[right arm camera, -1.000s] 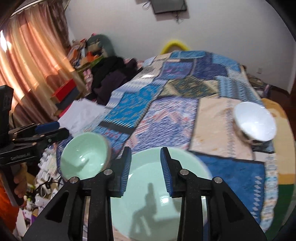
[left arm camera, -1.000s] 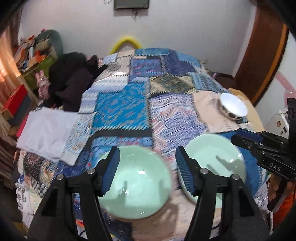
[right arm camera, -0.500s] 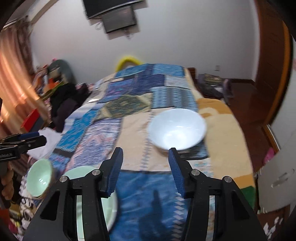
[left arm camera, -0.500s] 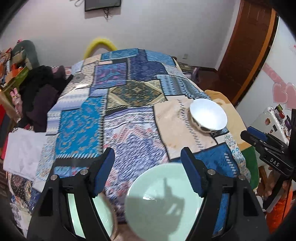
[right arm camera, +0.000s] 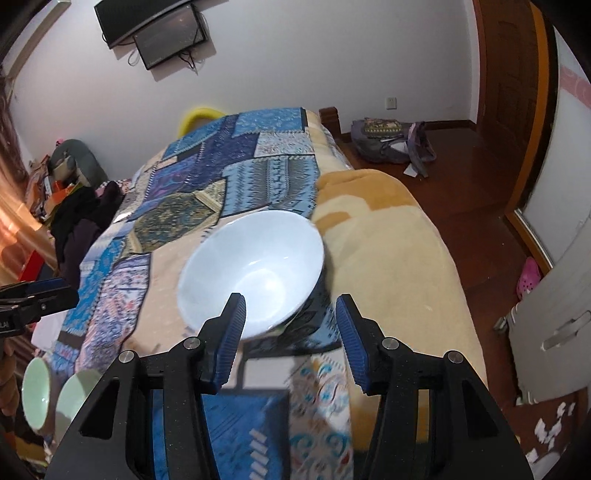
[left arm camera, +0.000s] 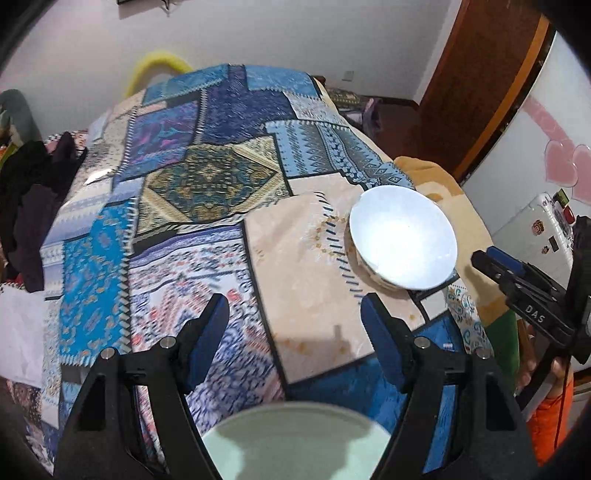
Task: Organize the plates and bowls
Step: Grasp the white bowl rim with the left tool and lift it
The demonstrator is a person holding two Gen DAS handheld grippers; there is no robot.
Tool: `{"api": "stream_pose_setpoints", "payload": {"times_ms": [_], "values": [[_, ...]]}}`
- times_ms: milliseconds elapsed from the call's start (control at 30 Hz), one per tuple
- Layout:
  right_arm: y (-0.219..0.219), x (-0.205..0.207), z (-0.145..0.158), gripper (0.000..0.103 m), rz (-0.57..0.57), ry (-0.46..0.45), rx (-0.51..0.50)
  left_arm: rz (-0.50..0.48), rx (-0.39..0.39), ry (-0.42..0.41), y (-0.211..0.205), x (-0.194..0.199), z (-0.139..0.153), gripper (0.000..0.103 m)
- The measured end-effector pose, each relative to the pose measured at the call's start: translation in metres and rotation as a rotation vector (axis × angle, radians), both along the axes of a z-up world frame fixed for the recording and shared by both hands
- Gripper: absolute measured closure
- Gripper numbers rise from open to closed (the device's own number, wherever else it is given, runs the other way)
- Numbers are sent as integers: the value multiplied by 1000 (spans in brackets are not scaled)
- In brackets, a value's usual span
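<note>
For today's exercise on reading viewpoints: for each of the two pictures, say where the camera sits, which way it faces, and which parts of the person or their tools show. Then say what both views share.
Left wrist: on the left gripper, looking down across the patchwork quilt; its open jaws frame a green dish; the right gripper and an orange sleeve show at the right edge.
Right wrist: on the right gripper, facing the white bowl; jaws open; the left gripper shows at the left edge.
Shared: the white bowl, the quilt, the green dishes.

Home bedroom: quilted bed [left arm camera: 207,192], wall television [right arm camera: 162,33]
</note>
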State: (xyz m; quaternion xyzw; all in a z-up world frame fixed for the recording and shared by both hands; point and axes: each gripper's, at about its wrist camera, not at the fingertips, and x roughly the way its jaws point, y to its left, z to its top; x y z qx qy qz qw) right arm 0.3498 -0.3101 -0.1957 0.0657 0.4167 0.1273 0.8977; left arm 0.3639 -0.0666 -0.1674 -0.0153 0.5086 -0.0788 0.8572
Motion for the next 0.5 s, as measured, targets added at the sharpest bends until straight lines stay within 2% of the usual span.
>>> {"api": "stream_pose_setpoints", "payload": {"times_ms": [67, 133, 200, 267, 400, 500], "values": [[0, 10, -6, 57, -5, 5, -8, -8, -8, 16, -4, 13, -8, 30], [1, 21, -13, 65, -4, 18, -15, -15, -12, 36, -10, 26, -17, 30], [1, 32, -20, 76, 10, 39, -26, -29, -21, 56, -16, 38, -27, 30], [3, 41, -27, 81, 13, 53, -41, -37, -26, 75, -21, 48, -36, 30], [3, 52, -37, 90, 21, 72, -34, -60, -44, 97, -28, 64, -52, 30], [6, 53, -39, 90, 39, 62, -38, -66, -52, 114, -32, 72, -63, 30]]}}
